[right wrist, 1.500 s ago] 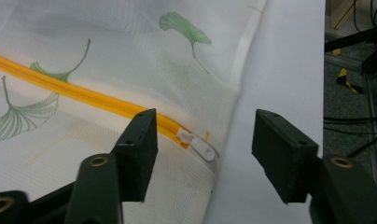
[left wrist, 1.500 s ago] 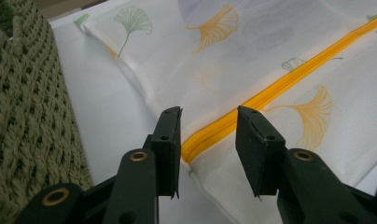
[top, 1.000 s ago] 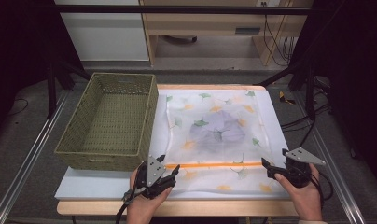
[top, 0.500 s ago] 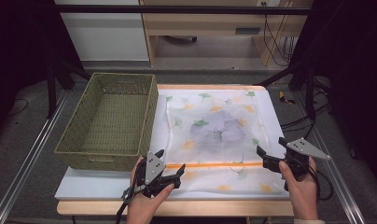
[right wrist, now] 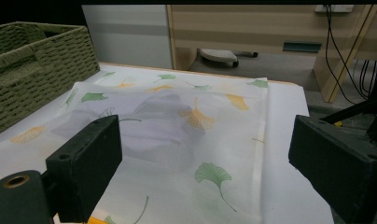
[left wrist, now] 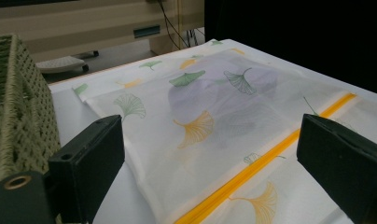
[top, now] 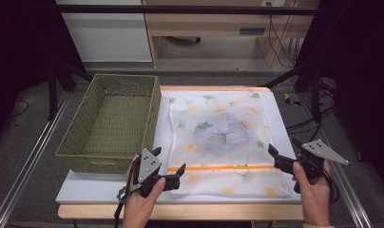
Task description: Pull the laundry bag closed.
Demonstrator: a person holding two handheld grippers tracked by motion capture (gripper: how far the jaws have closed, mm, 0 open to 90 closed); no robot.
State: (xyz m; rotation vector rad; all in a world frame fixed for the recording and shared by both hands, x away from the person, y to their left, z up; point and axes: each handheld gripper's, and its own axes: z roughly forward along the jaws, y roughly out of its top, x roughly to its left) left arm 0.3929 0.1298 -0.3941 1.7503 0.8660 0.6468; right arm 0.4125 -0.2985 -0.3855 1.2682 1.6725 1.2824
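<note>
Both tongs have just let go and lifted off the table's near edge: the left gripper (top: 178, 172) has been opening, the right gripper (top: 274, 156) gapes too, nothing between either. The release looks finished. The mesh laundry bag (top: 221, 142) lies flat between them, beside the wicker basket (top: 109, 123)

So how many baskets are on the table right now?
1: a green woven basket stands at the table's left side, beside the leaf-patterned mesh bag. It looks empty inside.
</note>
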